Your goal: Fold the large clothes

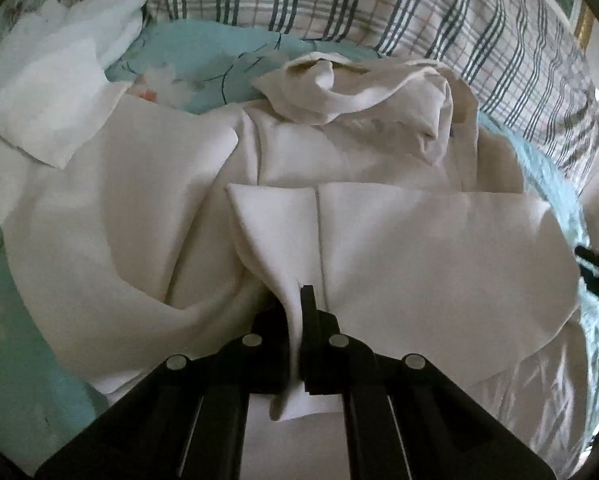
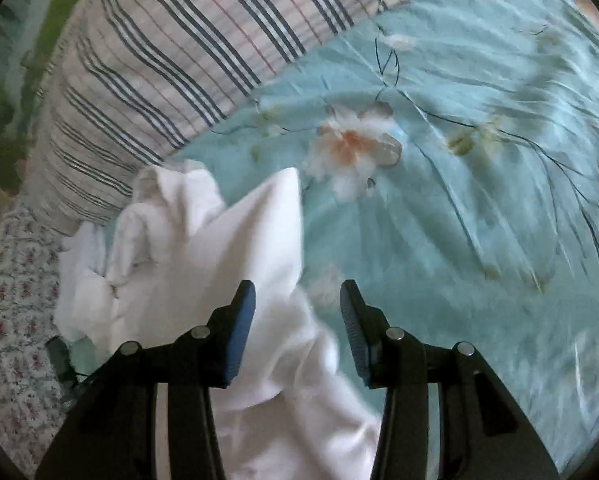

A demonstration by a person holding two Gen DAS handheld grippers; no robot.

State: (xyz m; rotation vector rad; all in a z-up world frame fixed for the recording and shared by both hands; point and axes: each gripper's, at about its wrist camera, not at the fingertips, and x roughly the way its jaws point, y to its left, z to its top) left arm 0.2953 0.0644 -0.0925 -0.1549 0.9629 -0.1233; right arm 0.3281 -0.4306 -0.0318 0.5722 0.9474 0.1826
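Note:
A large cream-white hooded garment [image 1: 399, 240] lies spread on a teal floral bedspread [image 1: 203, 52]. Its hood [image 1: 363, 88] is bunched at the far end. My left gripper [image 1: 297, 300] is shut on a fold of the garment's fabric, which runs down between the two fingers. In the right wrist view the same white garment [image 2: 219, 248] lies crumpled at the lower left. My right gripper [image 2: 297, 300] is open and empty, over the garment's edge and the bedspread [image 2: 459, 200].
A plaid pillow with dark stripes [image 1: 419, 8] lies along the far side, also in the right wrist view [image 2: 147, 60]. A white cloth [image 1: 51, 92] lies at the far left. A small-flower patterned fabric [image 2: 15, 312] lies at the left edge.

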